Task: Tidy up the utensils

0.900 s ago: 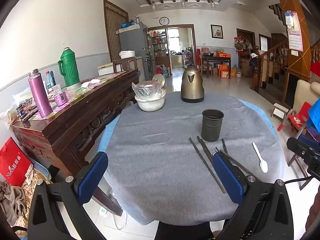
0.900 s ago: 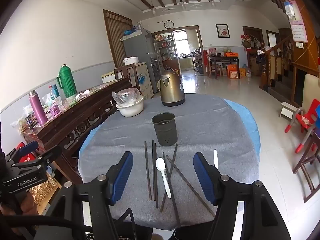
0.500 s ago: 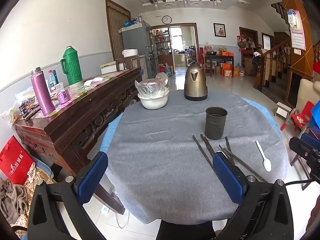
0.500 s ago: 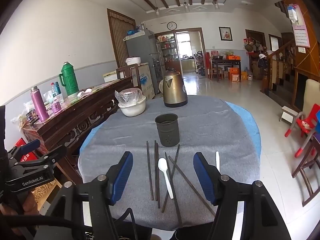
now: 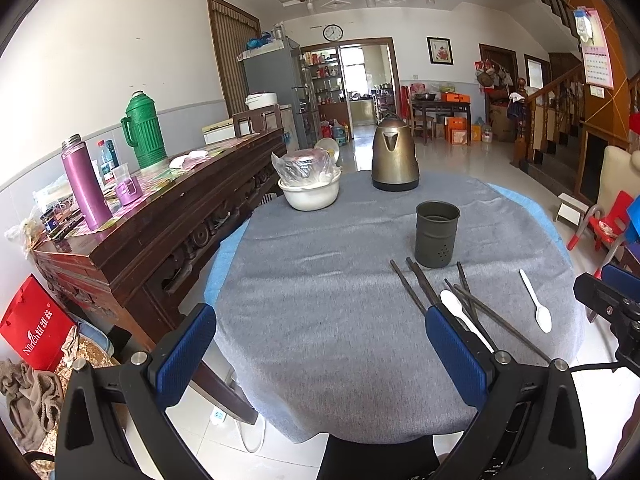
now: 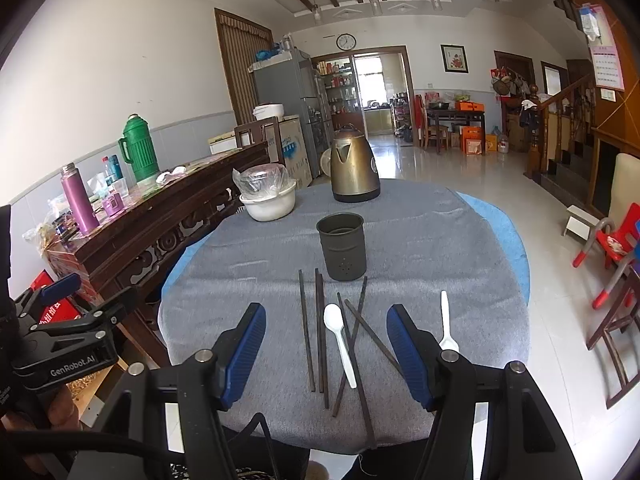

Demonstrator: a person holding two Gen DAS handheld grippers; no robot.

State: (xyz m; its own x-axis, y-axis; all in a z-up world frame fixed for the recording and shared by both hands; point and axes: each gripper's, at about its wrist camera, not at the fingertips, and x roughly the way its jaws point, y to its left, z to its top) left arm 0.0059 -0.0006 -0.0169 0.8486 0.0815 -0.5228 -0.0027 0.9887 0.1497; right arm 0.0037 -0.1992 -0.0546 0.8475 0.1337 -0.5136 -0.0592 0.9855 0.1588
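A dark metal utensil cup (image 6: 342,247) stands upright on the grey tablecloth (image 6: 260,280); it also shows in the left wrist view (image 5: 437,234). In front of it lie several dark chopsticks (image 6: 318,332), some crossed, and two white plastic spoons (image 6: 339,338) (image 6: 447,326). My right gripper (image 6: 326,354) is open and empty, above the near ends of the chopsticks. My left gripper (image 5: 320,356) is open and empty, over the table's near left part; the chopsticks (image 5: 418,286) and spoons (image 5: 536,300) lie to its right.
A brass kettle (image 6: 354,170) and a white bowl with a plastic-wrapped dish (image 6: 267,196) stand at the far side. A dark wooden sideboard (image 5: 152,216) with a purple flask (image 5: 85,182) and green thermos (image 5: 143,130) runs along the left. Red chairs (image 6: 614,244) stand right.
Both grippers have drawn back and risen slightly, so the table looks a little farther away. Both stay open and empty. The utensils have not moved.
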